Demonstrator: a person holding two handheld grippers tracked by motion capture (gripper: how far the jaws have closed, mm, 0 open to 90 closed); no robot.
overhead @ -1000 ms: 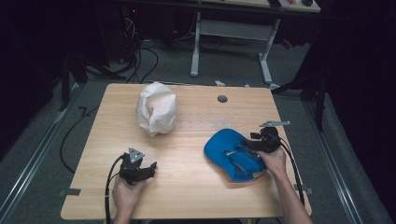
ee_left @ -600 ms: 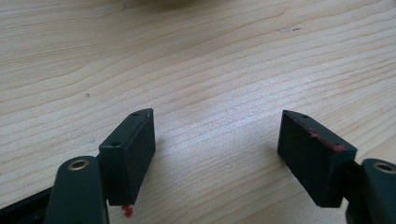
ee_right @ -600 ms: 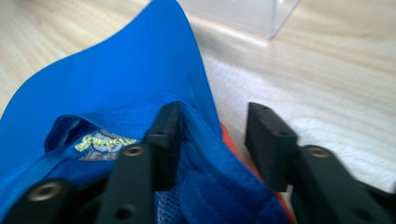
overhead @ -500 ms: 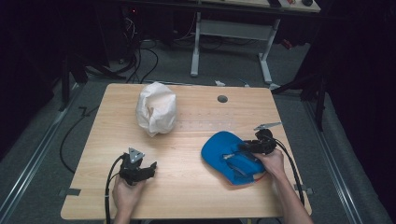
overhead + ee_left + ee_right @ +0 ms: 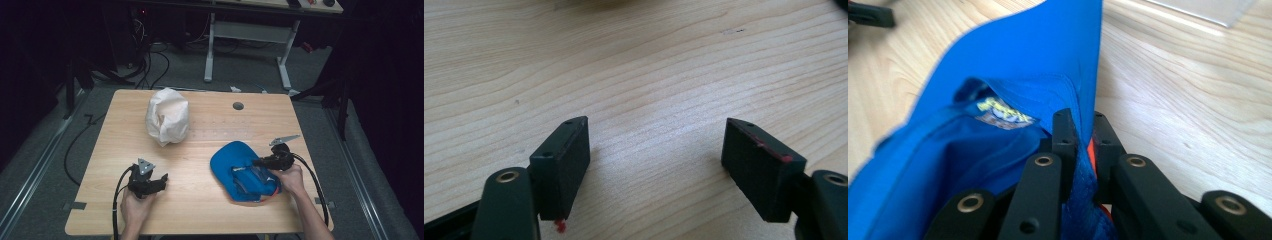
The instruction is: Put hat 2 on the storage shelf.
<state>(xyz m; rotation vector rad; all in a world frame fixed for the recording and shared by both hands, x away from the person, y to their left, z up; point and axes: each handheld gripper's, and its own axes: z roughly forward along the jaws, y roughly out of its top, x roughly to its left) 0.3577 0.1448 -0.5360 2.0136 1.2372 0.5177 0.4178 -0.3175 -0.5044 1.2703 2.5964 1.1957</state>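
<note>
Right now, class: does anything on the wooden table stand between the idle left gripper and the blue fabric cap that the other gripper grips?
Nothing visible does. The open left gripper and the blue fabric cap have bare wooden table between them. The crumpled white bag sits farther back, off that path. The right gripper is shut on the cap's edge.

Blue cap's label unreadable, its edge lost between closed jaws

In the right gripper view, the blue cap runs off the left and bottom edges, its yellow label too blurred to read, and the strip of fabric pinched by the right gripper is hidden between the jaws. In the high view, the hand on the left gripper is cut off at the wrist by the bottom edge, the white bag's contents are concealed, and dark surroundings swallow the floor beyond the bench.
</note>
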